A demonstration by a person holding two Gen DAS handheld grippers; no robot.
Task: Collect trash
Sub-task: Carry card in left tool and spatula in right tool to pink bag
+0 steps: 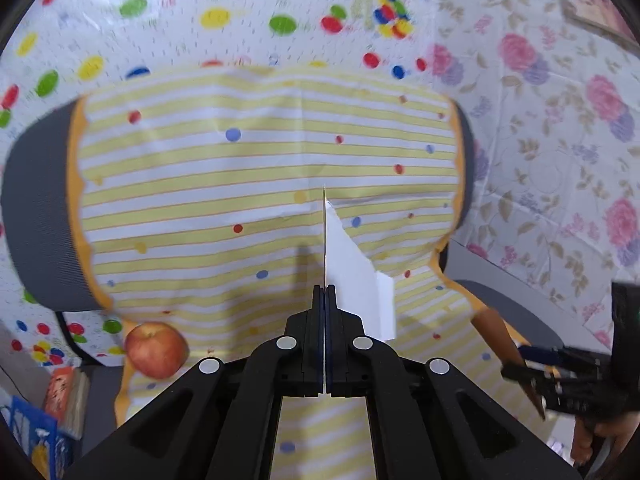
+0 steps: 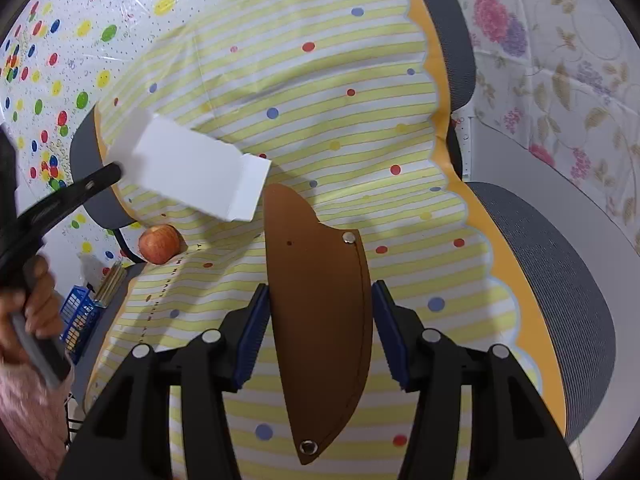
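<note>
Above the striped cloth [image 2: 304, 92], the left gripper [image 1: 324, 292] has its jaws clamped on a white paper [image 1: 356, 276], held clear of the cloth. The right gripper [image 2: 320, 308] grips a brown sheath [image 2: 320, 312] between wide-set jaws. An apple [image 2: 159, 244] lies near left.

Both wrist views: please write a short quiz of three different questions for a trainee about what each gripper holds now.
1. True or false: the left gripper is shut on the white paper.
2. Which thing sits between the jaws of the right gripper? A. the apple B. the brown leather sheath C. the blue basket
3. Fill in: the apple lies on the ____ cloth.

Key: 1 true; 2 B; 3 striped. In the left wrist view the right gripper carries the sheath lifted, so it seems clamped, although the right wrist view shows thin gaps beside the pads.
</note>
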